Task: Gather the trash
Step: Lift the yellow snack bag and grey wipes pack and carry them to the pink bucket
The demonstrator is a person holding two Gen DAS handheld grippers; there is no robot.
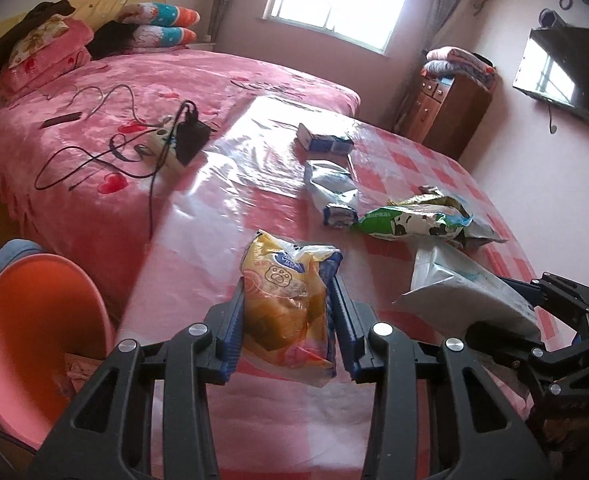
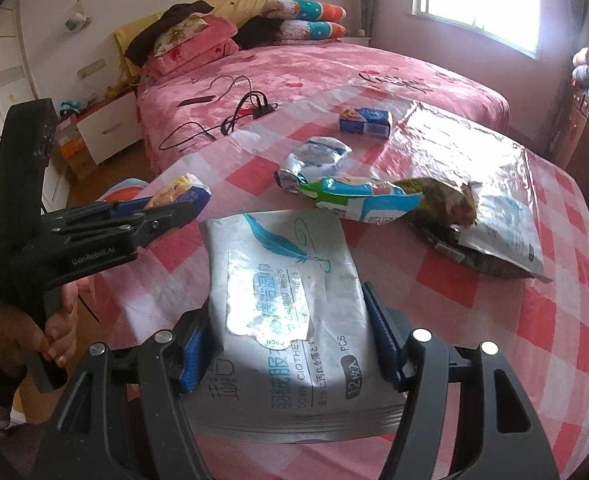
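My left gripper (image 1: 288,300) is shut on a yellow snack bag (image 1: 286,300) and holds it above the checked table (image 1: 214,248), next to an orange bin (image 1: 26,320) at lower left. My right gripper (image 2: 286,316) is shut on a white wet-wipes pack (image 2: 282,292) over the table's near side. It also shows in the left wrist view (image 1: 466,292). The left gripper (image 2: 190,204) with the yellow bag (image 2: 182,190) shows at the left of the right wrist view. A green-and-white wrapper (image 1: 410,224), a crumpled silver-blue wrapper (image 1: 334,192) and a small blue box (image 1: 322,140) lie on the table.
A pink bed (image 1: 134,92) with a power strip (image 1: 166,144), cables and a phone stands beyond the table. A silver foil bag (image 2: 498,232) lies at the table's right. A wooden cabinet (image 1: 450,108) and a wall TV (image 1: 562,76) are at the right.
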